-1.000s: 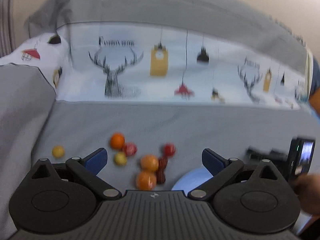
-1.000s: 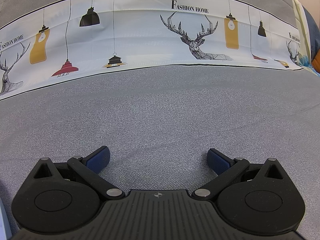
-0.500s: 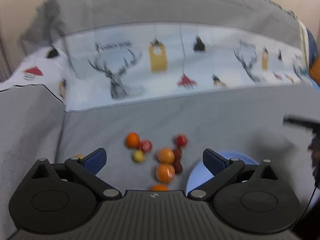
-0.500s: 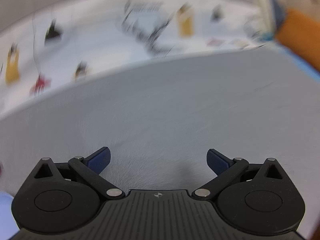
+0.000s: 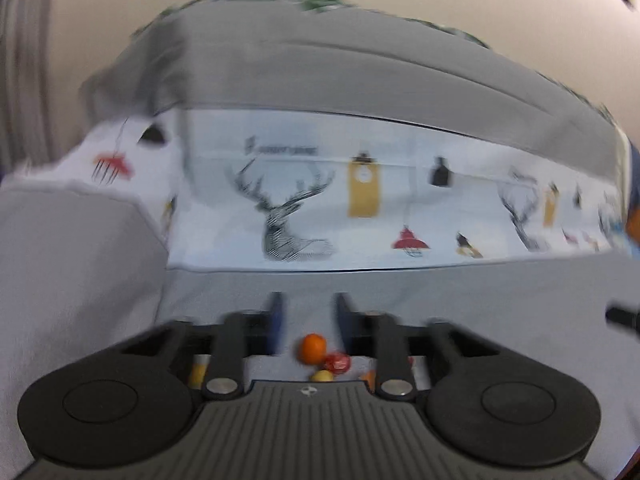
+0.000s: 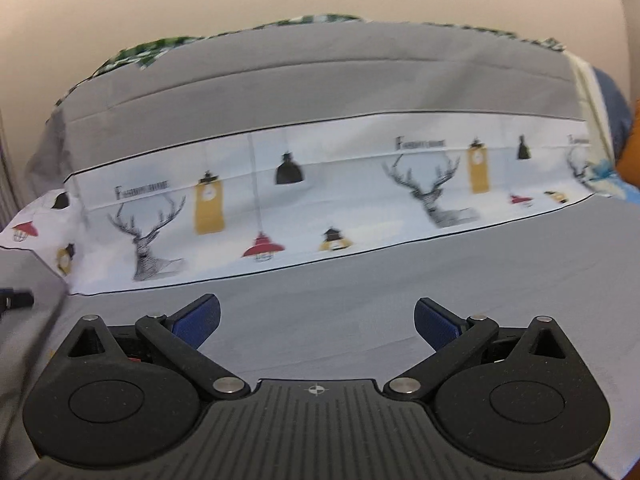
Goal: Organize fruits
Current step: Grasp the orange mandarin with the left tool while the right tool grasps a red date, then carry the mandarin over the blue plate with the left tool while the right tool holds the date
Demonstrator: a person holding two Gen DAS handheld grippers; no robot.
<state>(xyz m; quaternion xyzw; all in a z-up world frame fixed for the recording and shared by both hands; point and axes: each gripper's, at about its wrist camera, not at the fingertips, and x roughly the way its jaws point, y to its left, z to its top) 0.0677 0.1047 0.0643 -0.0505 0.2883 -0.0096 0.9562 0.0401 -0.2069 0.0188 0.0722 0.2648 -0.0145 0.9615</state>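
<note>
left gripper point(image 5: 306, 316) jaws closing, nothing between them; orange fruit point(image 5: 312, 348) on grey bedspread point(image 5: 480, 292) beyond. right gripper point(image 6: 316, 316) jaws wide apart, empty.

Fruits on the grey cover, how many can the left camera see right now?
5, maybe more hidden behind the tool: an orange in the middle, a red one beside it, a yellow one just below, another yellow far left, an orange sliver right.
</note>
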